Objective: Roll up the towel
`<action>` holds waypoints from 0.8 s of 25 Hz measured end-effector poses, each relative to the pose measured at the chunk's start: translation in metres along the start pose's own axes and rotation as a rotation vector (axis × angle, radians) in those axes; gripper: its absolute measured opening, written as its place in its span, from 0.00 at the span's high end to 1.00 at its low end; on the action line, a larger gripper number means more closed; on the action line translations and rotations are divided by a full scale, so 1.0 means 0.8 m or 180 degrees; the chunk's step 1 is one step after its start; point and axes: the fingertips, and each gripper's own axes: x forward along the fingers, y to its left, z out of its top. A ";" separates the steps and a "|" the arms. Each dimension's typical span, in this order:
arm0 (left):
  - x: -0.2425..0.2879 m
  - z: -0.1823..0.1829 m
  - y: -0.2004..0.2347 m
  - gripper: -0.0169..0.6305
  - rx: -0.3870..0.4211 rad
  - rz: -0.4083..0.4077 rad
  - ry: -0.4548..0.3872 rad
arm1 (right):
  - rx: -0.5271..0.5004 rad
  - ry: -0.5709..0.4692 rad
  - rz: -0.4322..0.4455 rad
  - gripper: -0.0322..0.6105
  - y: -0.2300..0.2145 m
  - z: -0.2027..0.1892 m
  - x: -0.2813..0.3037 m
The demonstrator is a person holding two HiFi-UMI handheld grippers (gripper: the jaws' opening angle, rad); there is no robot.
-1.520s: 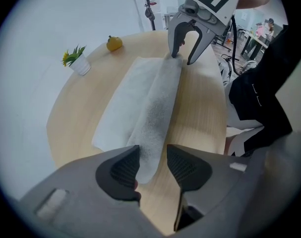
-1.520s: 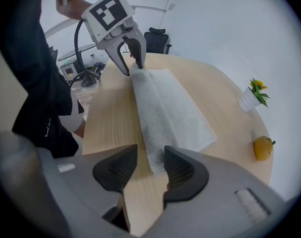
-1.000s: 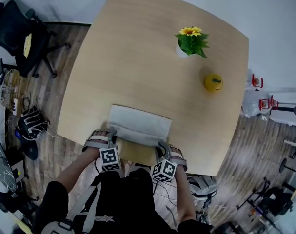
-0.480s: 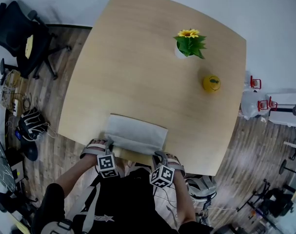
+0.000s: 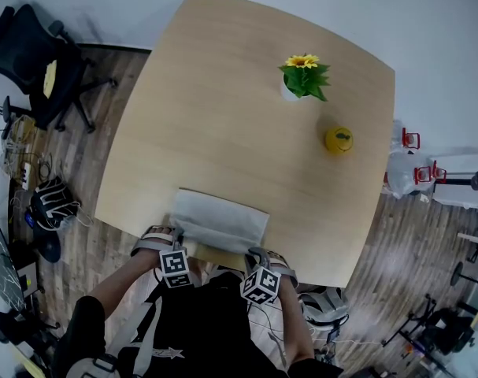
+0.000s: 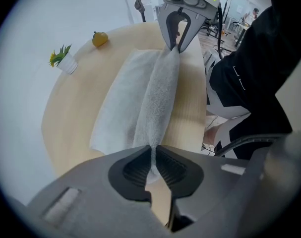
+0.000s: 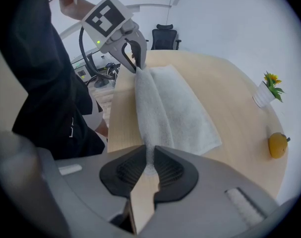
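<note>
A white towel [image 5: 220, 220] lies flat at the near edge of the light wooden table [image 5: 246, 116]. My left gripper [image 5: 178, 241] pinches the towel's near left corner and my right gripper [image 5: 258, 254] the near right corner. Both pairs of jaws have just been closing, with towel cloth between them. In the left gripper view the pads of the left gripper [image 6: 151, 155] press on the towel [image 6: 140, 98], whose near edge stands up as a ridge running to the right gripper [image 6: 176, 43]. The right gripper view mirrors this: right gripper [image 7: 150, 162], towel [image 7: 175, 113], left gripper [image 7: 135, 63].
A potted sunflower [image 5: 301, 75] and a yellow fruit-shaped object [image 5: 339, 139] stand at the table's far right. An office chair [image 5: 34, 61] and bags [image 5: 53, 199] are on the floor to the left. The person's body is close behind the table's near edge.
Both grippers have drawn a little back toward the person and closed on the towel's near edge, which is now raised into a ridge between them.
</note>
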 end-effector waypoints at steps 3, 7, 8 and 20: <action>-0.002 0.001 0.004 0.91 -0.0035 -0.0047 0.0022 | 0.0064 -0.0015 0.0032 0.86 -0.005 0.002 -0.003; -0.006 0.003 0.015 0.91 -0.0071 -0.0013 0.0019 | 0.0130 -0.0046 0.0049 0.86 -0.013 0.007 -0.008; -0.006 0.004 0.018 0.91 -0.0075 0.0002 0.0020 | 0.0141 -0.0051 0.0054 0.85 -0.016 0.009 -0.009; -0.008 0.011 0.054 0.91 -0.0077 0.0066 0.0010 | 0.0220 -0.0078 0.0026 0.85 -0.050 0.020 -0.015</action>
